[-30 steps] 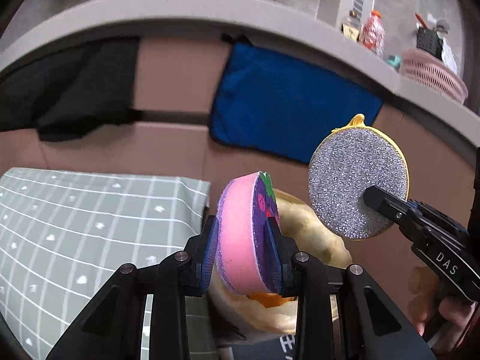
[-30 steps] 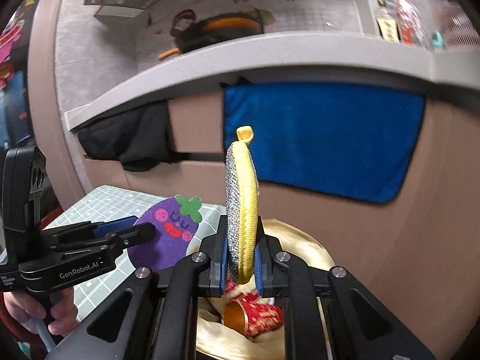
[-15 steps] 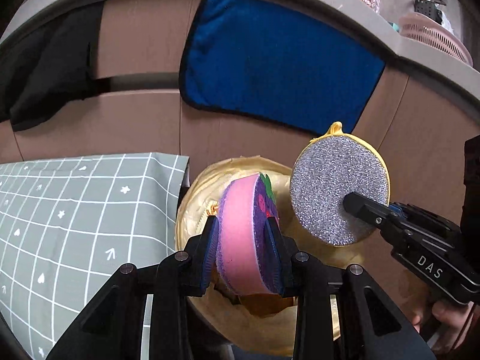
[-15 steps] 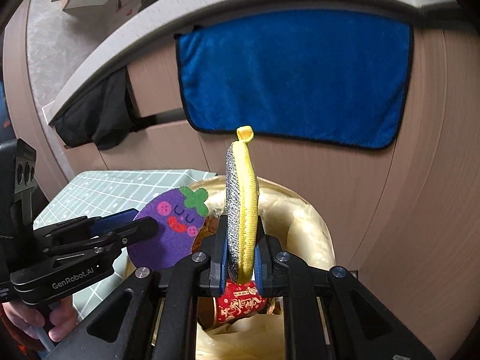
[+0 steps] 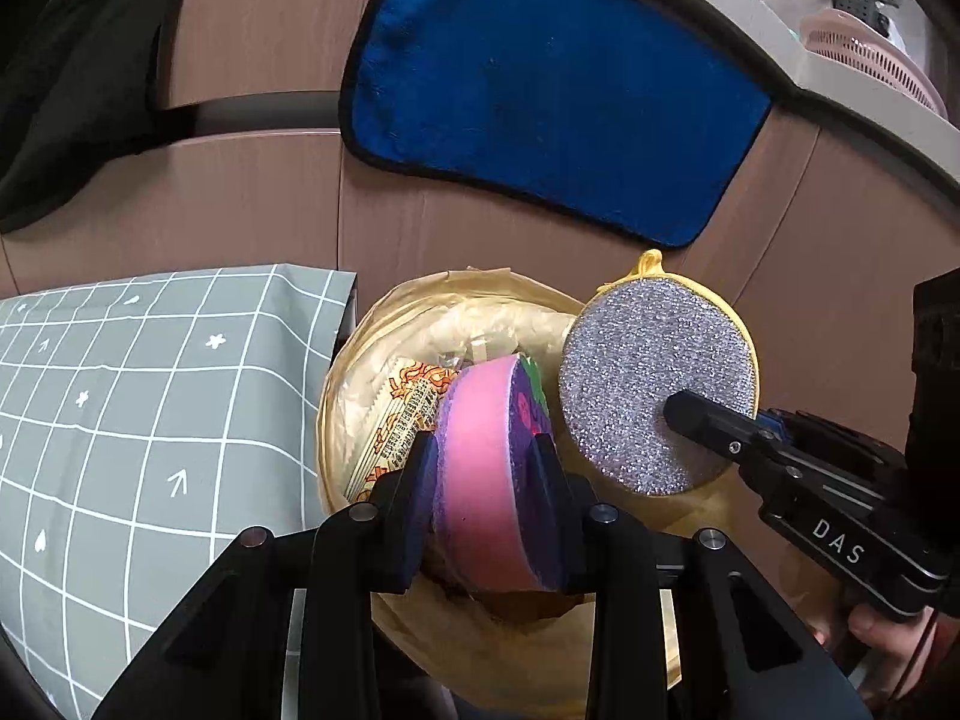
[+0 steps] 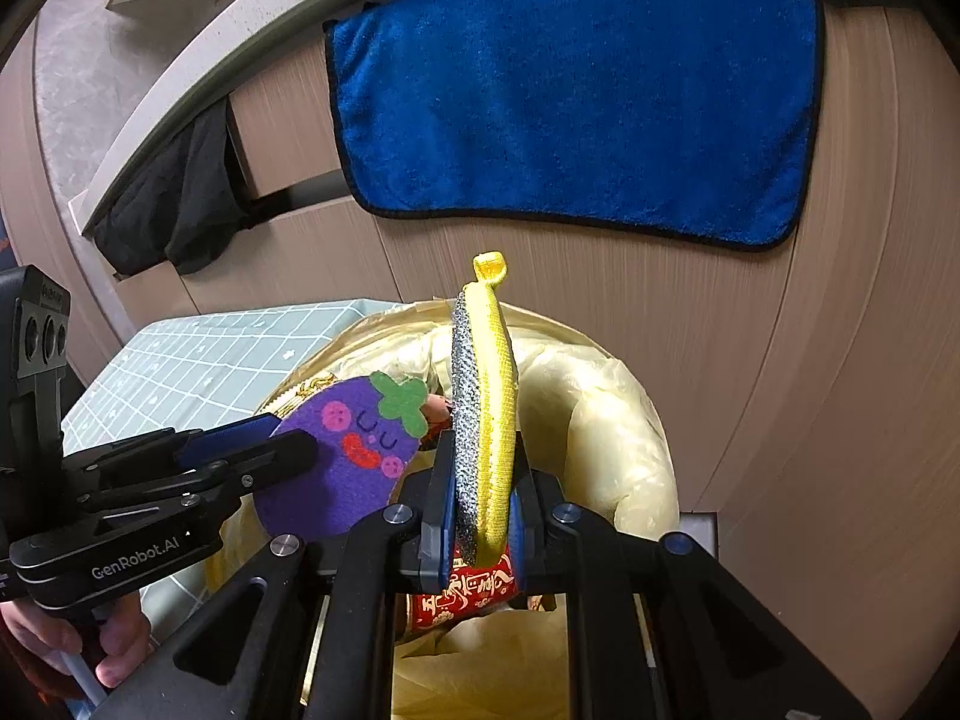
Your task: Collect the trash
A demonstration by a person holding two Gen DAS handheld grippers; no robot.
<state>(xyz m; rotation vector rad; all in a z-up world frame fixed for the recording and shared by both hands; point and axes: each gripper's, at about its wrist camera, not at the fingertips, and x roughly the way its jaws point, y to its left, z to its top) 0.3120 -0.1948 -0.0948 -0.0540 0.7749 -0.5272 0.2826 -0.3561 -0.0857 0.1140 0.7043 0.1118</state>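
The left gripper (image 5: 483, 480) is clamped on a thick round pink sponge with a purple felt eggplant face (image 5: 489, 468), held on edge between its pads above the mouth of a round bin lined with a yellowish plastic bag (image 5: 420, 324). Just beside it, the right gripper (image 6: 480, 498) pinches a flat round scouring pad, silver glitter on one side and yellow with a small loop on the other (image 6: 486, 414), also on edge and over the same bin. Inside the bin lie a printed paper wrapper (image 5: 402, 414) and a red and gold packet (image 6: 474, 591). A grey grid-patterned cloth (image 5: 138, 396) covers the surface touching the bin's left side. Behind, a blue towel (image 6: 570, 96) hangs on the brown cabinet front (image 5: 252, 192).
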